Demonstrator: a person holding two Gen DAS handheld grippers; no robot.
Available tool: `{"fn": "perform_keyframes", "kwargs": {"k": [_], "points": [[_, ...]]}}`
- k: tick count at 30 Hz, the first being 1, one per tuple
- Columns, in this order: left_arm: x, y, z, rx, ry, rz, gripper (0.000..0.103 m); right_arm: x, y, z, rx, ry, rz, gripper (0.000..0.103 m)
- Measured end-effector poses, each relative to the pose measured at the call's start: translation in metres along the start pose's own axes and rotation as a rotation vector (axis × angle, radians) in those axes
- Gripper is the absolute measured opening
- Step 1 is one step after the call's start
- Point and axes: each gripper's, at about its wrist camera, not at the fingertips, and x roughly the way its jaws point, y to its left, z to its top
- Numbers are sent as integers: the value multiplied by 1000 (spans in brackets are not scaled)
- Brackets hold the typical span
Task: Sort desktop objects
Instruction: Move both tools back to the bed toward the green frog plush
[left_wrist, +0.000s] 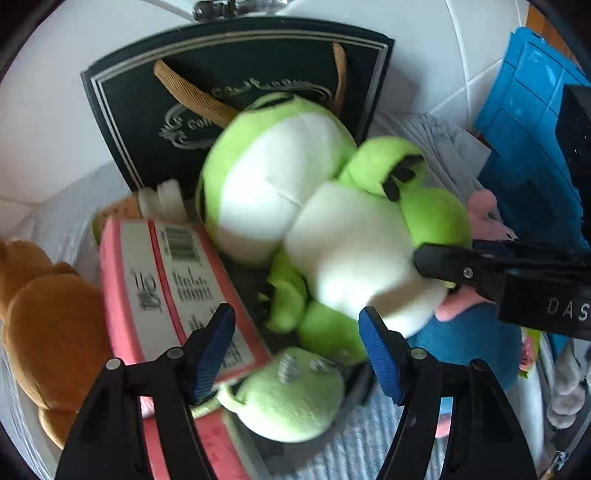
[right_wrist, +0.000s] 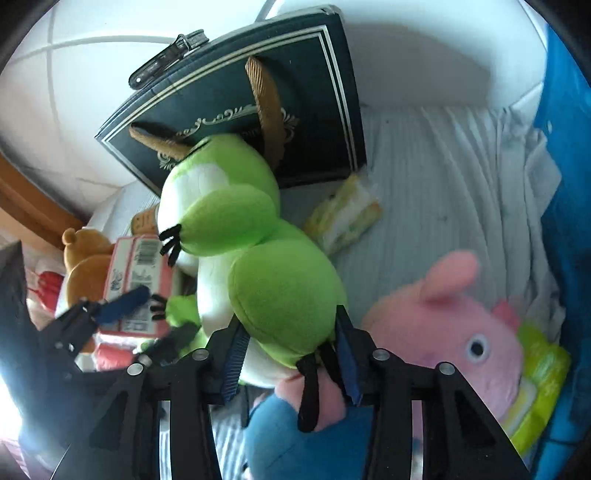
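Left wrist view: left gripper (left_wrist: 297, 354) fingers spread, blue pads apart, nothing pinched. Between them at bottom centre sits a tennis ball (left_wrist: 291, 395), not touched by either pad as far as I can tell. Left pad overlaps the lower edge of a pink carton (left_wrist: 177, 291) with a barcode; contact unclear. Brown teddy (left_wrist: 48, 325) at lower left edge. Centre frame: green-and-white plush frog (left_wrist: 314, 206), lying across the pile. Right gripper (left_wrist: 436, 264) enters from the right edge, one finger against the frog's white belly. Blue-bodied plush part just under it, lower right. White bottle (left_wrist: 162, 199) behind the carton. Dark gift bag (left_wrist: 236, 92) with gold ribbon handles stands behind the frog, upper centre. Blue crate (left_wrist: 524, 147) at upper right. All on a ribbed light cloth (left_wrist: 354, 439).

Right wrist view: right gripper (right_wrist: 290, 354) fingers pinching the frog's (right_wrist: 258, 266) green leg, bottom centre, both pads pressed on the plush; black toe strands hang below. Pink pig plush (right_wrist: 454, 332) at lower right, just beside the grip, its blue body under the fingers. Left gripper (right_wrist: 147, 317) at lower left, over the pink carton (right_wrist: 136, 266); teddy (right_wrist: 85, 266) beside it. Yellow-white folded cloth item (right_wrist: 347, 214) mid frame right of the frog. Gift bag (right_wrist: 258, 110) at top centre, frog's head against it.
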Motion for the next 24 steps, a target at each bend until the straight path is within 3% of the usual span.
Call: {"fn": "perform_keyframes", "kwargs": {"k": [2, 4, 5, 6, 8, 11, 16, 19, 24], "points": [[-1, -12, -15, 39, -3, 47, 69, -5, 5, -12, -4, 7, 24, 38], [-5, -18, -29, 47, 6, 45, 69, -12, 9, -24, 8, 16, 73, 33], [-10, -17, -35, 23, 18, 32, 69, -18, 12, -32, 23, 23, 121, 26], [-16, -14, -42, -5, 21, 18, 69, -23, 14, -40, 37, 30, 173, 5], [-33, -7, -55, -36, 8, 31, 69, -30, 22, -58, 56, 59, 275, 2], [-60, 6, -72, -68, -11, 81, 69, -41, 37, -81, -4, 45, 191, 2], [-92, 16, -81, -148, -55, 81, 69, -61, 41, -95, -66, -5, 57, 4], [-99, -3, -67, -172, -99, 46, 69, -77, 35, -98, -97, -64, -62, 11], [-77, -45, -13, -197, -121, 26, 69, -90, 1, -95, -49, -118, -140, 54]]}}
